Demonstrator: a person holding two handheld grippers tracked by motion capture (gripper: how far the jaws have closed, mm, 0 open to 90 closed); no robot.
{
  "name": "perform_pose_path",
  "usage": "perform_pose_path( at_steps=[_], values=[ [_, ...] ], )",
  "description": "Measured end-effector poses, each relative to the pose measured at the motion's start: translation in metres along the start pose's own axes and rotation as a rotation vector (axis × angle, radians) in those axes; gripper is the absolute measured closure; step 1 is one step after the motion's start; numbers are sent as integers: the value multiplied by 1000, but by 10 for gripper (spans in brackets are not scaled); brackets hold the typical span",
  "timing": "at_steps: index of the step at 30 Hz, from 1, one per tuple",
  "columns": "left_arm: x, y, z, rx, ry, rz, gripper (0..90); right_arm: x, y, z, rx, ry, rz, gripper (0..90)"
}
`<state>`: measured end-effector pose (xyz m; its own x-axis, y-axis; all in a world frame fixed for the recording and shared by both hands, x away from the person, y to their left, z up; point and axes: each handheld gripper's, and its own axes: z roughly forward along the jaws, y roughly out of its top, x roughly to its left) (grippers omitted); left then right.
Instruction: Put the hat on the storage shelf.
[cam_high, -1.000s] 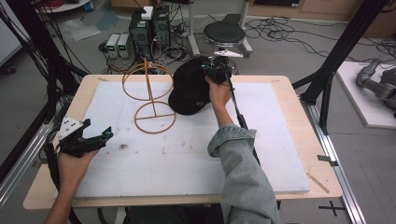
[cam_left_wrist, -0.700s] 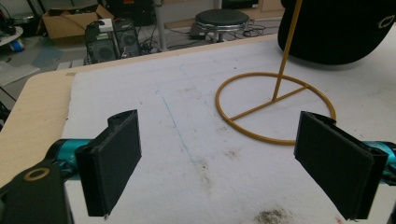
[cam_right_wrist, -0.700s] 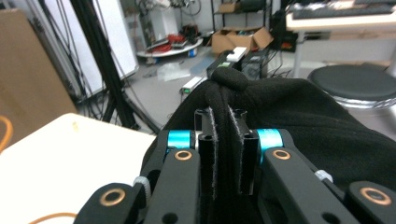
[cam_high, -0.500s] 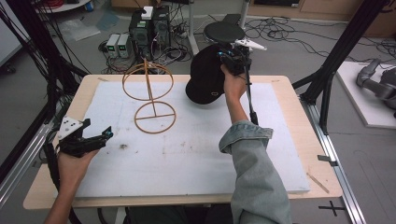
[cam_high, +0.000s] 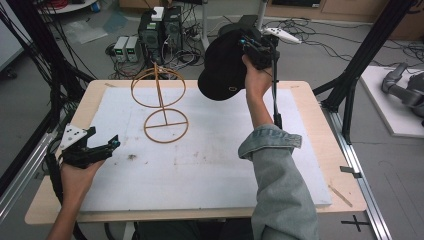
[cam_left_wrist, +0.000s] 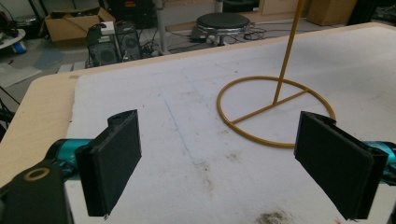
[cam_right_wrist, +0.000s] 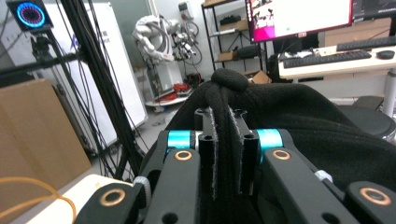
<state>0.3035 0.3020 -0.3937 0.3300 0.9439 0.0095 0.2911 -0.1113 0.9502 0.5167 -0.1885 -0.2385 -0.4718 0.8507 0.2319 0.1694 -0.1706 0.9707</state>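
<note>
Right tool (cam_high: 250, 47) lifted black cap (cam_high: 222, 70) higher; cap hides tool tips.

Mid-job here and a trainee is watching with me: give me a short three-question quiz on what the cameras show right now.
1. True or false: the right gripper is shut on the black cap.
2. Where does the cap hang? A) flat on the white mat B) in the air, above the far edge of the table C) on top of the stand
3. Fill in: the left gripper has its jaws ____ with nothing between them.

Key
1. True; in the right gripper view the pads pinch the cap's fabric.
2. B; it hangs to the right of the yellow wire stand, apart from it.
3. Open; it sits over the white mat.
</note>
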Motion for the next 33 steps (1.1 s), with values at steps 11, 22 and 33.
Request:
perform_pose_path(
  at_steps=[11,22,33],
  values=[
    [0,1,0,-5,-3,5,151,22,39,-15,-71,75,29,843],
    [0,1,-1,-11,-2,3,151,48,67,-26,-133,167,59,843],
    [0,2,-2,-17,-1,1,151,78,74,-21,-140,314,140,842]
  ],
)
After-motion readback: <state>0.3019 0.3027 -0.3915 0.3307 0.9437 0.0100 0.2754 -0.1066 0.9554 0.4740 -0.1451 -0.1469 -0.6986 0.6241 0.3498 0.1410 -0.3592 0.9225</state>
